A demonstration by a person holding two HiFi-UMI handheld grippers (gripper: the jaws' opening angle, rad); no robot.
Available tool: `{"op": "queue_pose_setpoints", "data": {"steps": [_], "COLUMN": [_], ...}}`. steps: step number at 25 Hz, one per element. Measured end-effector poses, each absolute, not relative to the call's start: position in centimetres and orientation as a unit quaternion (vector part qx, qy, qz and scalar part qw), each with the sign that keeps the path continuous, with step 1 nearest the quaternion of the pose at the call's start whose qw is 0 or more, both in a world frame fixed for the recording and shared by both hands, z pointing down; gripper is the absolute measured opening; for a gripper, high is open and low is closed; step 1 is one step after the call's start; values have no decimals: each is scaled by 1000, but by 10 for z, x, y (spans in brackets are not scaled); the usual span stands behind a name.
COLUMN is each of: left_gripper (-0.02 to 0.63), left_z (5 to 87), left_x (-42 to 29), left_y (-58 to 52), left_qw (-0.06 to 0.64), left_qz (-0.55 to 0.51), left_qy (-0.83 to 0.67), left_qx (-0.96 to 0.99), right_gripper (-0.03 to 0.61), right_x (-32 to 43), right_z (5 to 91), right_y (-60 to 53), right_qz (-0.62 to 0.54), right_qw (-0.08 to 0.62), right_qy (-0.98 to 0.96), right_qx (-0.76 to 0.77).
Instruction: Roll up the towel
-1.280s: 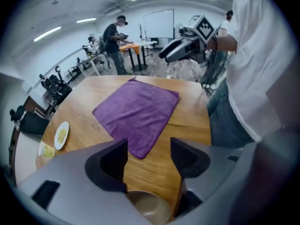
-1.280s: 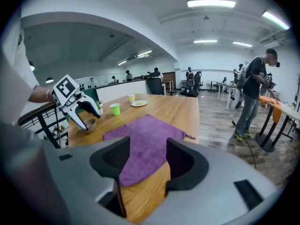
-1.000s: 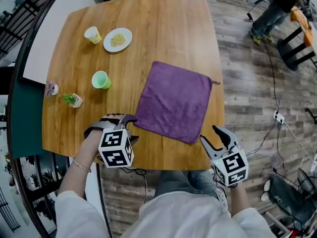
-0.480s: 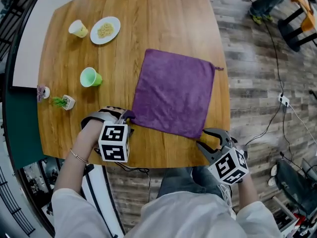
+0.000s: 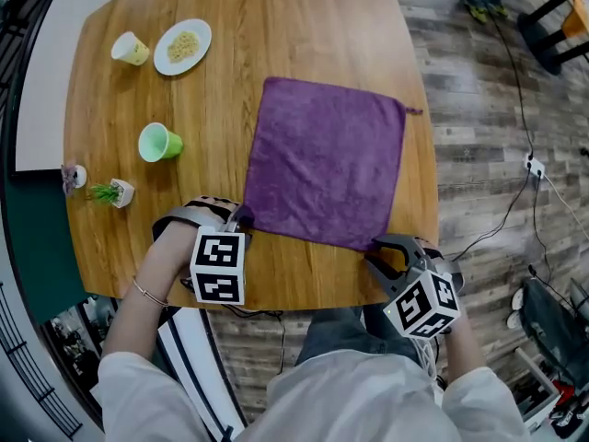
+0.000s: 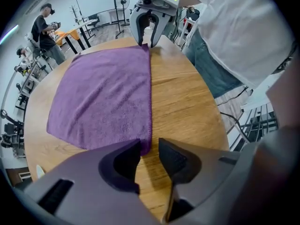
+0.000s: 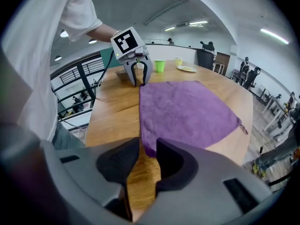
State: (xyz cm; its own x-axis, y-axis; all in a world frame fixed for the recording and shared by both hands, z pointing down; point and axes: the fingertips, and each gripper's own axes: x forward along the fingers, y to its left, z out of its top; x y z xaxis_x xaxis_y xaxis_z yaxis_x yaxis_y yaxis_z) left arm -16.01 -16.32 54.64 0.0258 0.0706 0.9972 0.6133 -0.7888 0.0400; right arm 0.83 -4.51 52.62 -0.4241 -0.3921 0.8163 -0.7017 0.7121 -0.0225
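1. The purple towel (image 5: 327, 164) lies flat and fully spread on the wooden worktop (image 5: 276, 26), in the middle of the head view. Its right side runs close to the worktop's right edge.
2. Your left gripper (image 5: 239, 217) points down at the towel's lower-left corner. Its jaws are narrow and closing with that corner between them, and a gap shows beside the pads.
3. Your right gripper (image 5: 379, 251), at the lower right of the frame, is at the towel's lower-right corner. Its jaws are also narrow and closing around that corner, which is not yet pinched.
4. Left of the towel sits a green cup (image 5: 159, 143). A plate (image 5: 182, 46) and a pale cup (image 5: 130, 49) are at the upper left, and a small potted plant (image 5: 112, 192) is near the left edge.
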Motion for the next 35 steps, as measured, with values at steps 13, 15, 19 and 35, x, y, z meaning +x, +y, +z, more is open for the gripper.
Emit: {"op": "queue_pose_setpoints", "data": {"steps": [13, 15, 19, 35], "left_gripper": [43, 43, 25, 23], "left_z": [549, 549, 548, 524], "left_x": [-160, -159, -157, -145], "left_y": [-170, -170, -171, -184], "left_qw": [189, 181, 181, 118], "left_qz": [-651, -653, -649, -631], "left_qy": [-238, -240, -231, -213], "left_qx": [-696, -695, -702, -736], "right_gripper": [66, 31, 11, 8], "right_x": [11, 14, 14, 34], "right_z": [543, 542, 542, 516], "right_y": [-40, -42, -44, -59], "right_qz": [175, 173, 176, 252], "right_qw": [464, 463, 462, 376], "right_qy": [-810, -809, -807, -810], "right_qx": [312, 319, 323, 373]}}
